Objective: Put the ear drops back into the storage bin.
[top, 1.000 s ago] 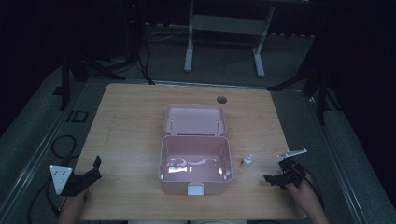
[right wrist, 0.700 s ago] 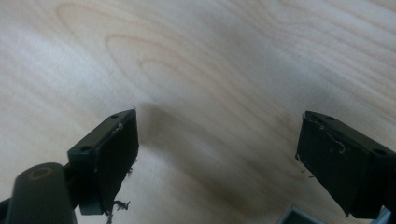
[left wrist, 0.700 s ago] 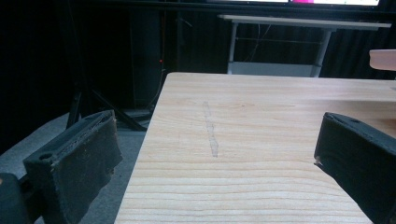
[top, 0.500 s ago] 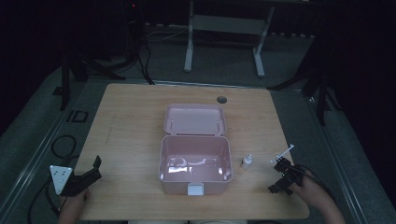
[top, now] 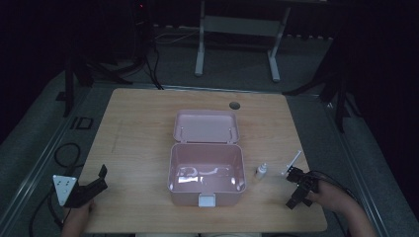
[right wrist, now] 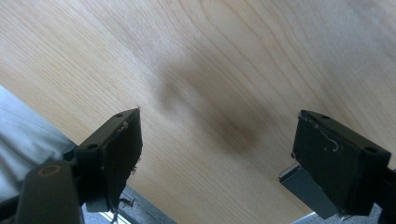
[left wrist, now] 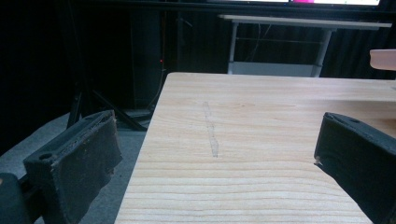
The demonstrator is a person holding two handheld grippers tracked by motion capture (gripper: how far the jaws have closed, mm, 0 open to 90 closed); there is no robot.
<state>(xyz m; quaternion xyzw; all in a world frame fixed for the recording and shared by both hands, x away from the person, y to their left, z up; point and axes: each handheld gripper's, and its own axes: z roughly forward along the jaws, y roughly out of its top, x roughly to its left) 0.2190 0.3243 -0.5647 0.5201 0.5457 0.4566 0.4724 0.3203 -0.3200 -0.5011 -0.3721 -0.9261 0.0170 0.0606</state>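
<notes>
Pose of the right hand-held gripper (top: 297, 190): it sits over the near right corner of the light wooden table (top: 138, 133), with the person's right hand (top: 330, 196) behind it at the table's right edge and its black body angled toward the near edge. In the right gripper view the two black jaws stand wide apart, tilted down at bare wood grain close to the table's edge, and nothing lies between them. The jaws have just been closing slightly from their widest setting, with no object in the gap.

The left hand-held gripper (top: 91, 187) rests at the near left corner of the table, its grey three-cornered plate to the outside and the person's left hand (top: 76, 219) below it. In the left gripper view its jaws are spread wide and level over the tabletop, gripping nothing.

The open pink plastic box (top: 206, 170) stands at the table's centre, lid folded back flat on the far side, white latch facing the person. The small white dropper bottle (top: 261, 171) stands upright just to the right of the box, between the box and the right hand-held gripper. A thin white stick-like item (top: 292, 162) lies just beyond that gripper; whether they touch cannot be told.

Compared with one second earlier, the right hand-held gripper has turned and drawn back toward the near edge. The left hand-held gripper, box and bottle remain unmoved.
</notes>
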